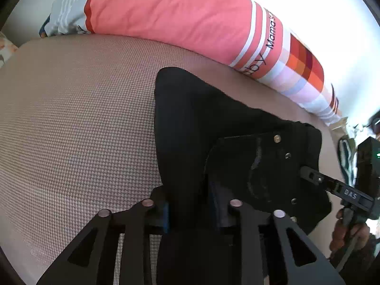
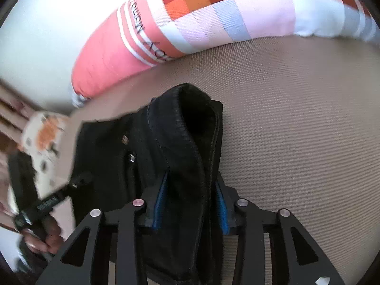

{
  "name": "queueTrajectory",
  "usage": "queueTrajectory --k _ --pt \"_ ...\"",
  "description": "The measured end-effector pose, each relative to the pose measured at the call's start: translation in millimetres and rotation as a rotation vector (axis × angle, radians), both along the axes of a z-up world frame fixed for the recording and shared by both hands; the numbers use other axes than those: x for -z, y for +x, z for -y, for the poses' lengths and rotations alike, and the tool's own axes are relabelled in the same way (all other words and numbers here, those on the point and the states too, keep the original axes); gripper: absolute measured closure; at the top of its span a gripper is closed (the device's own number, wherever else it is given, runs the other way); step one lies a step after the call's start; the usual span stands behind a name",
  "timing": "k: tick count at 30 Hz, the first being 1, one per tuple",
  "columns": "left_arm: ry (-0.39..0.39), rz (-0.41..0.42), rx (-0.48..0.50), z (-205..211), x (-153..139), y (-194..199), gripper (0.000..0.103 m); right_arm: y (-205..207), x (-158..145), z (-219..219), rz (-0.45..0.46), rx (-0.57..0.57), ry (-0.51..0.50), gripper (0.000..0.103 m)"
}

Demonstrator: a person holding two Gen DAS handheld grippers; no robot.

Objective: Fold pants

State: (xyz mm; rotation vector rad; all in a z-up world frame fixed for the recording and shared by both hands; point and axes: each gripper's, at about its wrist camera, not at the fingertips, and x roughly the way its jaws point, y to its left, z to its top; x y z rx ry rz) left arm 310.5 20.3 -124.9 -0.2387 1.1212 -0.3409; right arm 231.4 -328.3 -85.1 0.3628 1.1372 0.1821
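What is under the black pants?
The pants lie on a beige textured cover. Both grippers, left and right, pinch them. Anything beneath the cloth itself is hidden.

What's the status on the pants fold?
Left gripper and right gripper both shut on black pants. Pants bunched over bed. Pillow behind, apart.

Left gripper (image 1: 190,210) reaching forward and down, blue-padded fingers (image 1: 165,213) clamped on a thick fold of black cloth. Right gripper (image 2: 190,206) likewise pinching a bunched band between its blue pads (image 2: 158,207). Seen from the left wrist, right gripper (image 1: 308,174) entering from the right side, bare hand (image 1: 349,232) wrapped round its handle.
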Motion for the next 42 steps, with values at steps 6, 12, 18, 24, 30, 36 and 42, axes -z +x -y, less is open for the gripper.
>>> queueTrajectory --k 6,12,18,24,30,36,42 --pt "0.136 0.038 0.017 11 -3 -22 0.049 -23 0 -3 0.002 -0.007 -0.081 0.056" --pt "0.252 0.105 0.008 16 -28 -66 0.047 -55 -30 -5 0.068 0.000 -0.143 0.054" --pt "0.288 0.158 -0.037 14 -55 -120 0.036 -104 -60 -24 0.160 0.047 -0.193 0.034" --pt "0.323 0.214 -0.085 14 -80 -170 0.034 -152 -77 -52 0.197 0.032 -0.235 0.024" --pt "0.356 0.249 -0.116 10 -93 -215 0.032 -190 -88 -77 0.251 0.013 -0.295 0.016" --pt "0.390 0.287 -0.144 7 -103 -243 0.032 -213 -100 -100 0.315 -0.005 -0.356 0.009" --pt "0.381 0.291 -0.163 1 -104 -256 0.032 -226 -102 -114 0.329 -0.023 -0.374 0.006"
